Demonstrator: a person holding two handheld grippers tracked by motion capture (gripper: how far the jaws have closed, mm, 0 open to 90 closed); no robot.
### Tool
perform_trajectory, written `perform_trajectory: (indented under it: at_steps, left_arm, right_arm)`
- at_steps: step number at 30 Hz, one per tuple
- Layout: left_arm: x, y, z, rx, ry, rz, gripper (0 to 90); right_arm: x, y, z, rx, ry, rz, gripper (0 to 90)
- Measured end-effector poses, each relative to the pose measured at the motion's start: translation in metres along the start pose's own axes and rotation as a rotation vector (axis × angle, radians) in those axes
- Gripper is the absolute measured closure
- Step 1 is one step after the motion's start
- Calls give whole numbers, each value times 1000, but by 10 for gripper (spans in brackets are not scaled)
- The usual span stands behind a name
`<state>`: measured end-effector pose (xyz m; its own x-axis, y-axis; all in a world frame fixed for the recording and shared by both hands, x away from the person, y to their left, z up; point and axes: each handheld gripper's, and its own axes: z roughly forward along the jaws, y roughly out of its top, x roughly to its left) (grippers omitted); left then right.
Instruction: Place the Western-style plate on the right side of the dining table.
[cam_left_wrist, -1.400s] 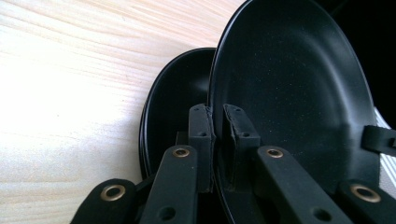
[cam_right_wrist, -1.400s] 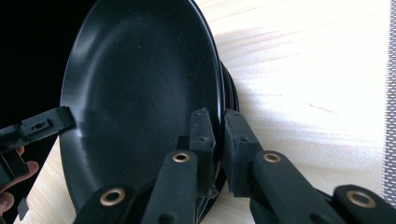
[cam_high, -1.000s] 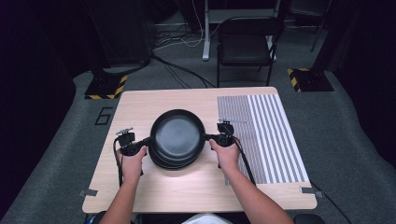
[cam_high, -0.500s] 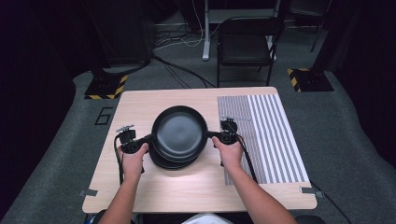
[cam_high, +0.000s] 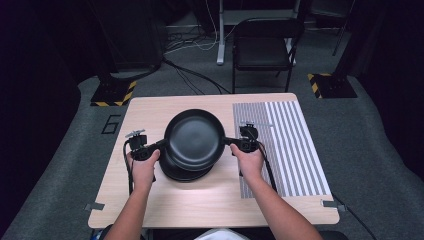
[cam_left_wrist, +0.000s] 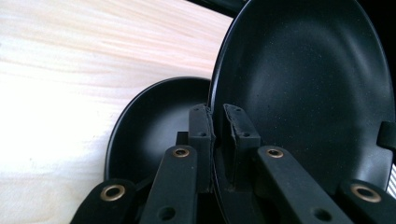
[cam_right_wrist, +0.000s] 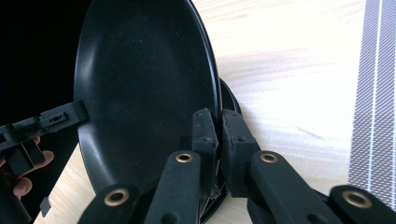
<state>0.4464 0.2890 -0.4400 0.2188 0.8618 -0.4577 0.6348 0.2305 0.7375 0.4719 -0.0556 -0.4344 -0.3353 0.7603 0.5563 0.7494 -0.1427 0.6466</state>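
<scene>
A black plate (cam_high: 194, 137) hangs above the table, held at opposite rims by both grippers. My left gripper (cam_high: 159, 146) is shut on its left rim, and in the left gripper view the fingers (cam_left_wrist: 201, 135) pinch that plate (cam_left_wrist: 308, 84) edge-on. My right gripper (cam_high: 229, 141) is shut on the right rim; the right gripper view has its jaws clamped on the plate (cam_right_wrist: 144, 84). Below it a stack of black plates (cam_high: 186, 172) rests on the wooden table (cam_high: 150, 205), with its top plate (cam_left_wrist: 154, 126) showing in the left gripper view.
A striped grey and white mat (cam_high: 285, 145) covers the table's right side. Behind the table stands a black chair (cam_high: 262, 50), with cables and yellow-black striped stand bases on the grey floor. The person's forearms reach in from the near edge.
The held plate has risen a little off the stack, with the right side lifting most. Both grippers keep their grip on its rims.
</scene>
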Motion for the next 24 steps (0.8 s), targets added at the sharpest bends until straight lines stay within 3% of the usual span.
perform_trajectory:
  at_steps: [24]
  left_arm:
    - [-25,11,4,6,-40,30,824]
  right_arm:
    - [-5,7,-31,-50,-4,-4,848]
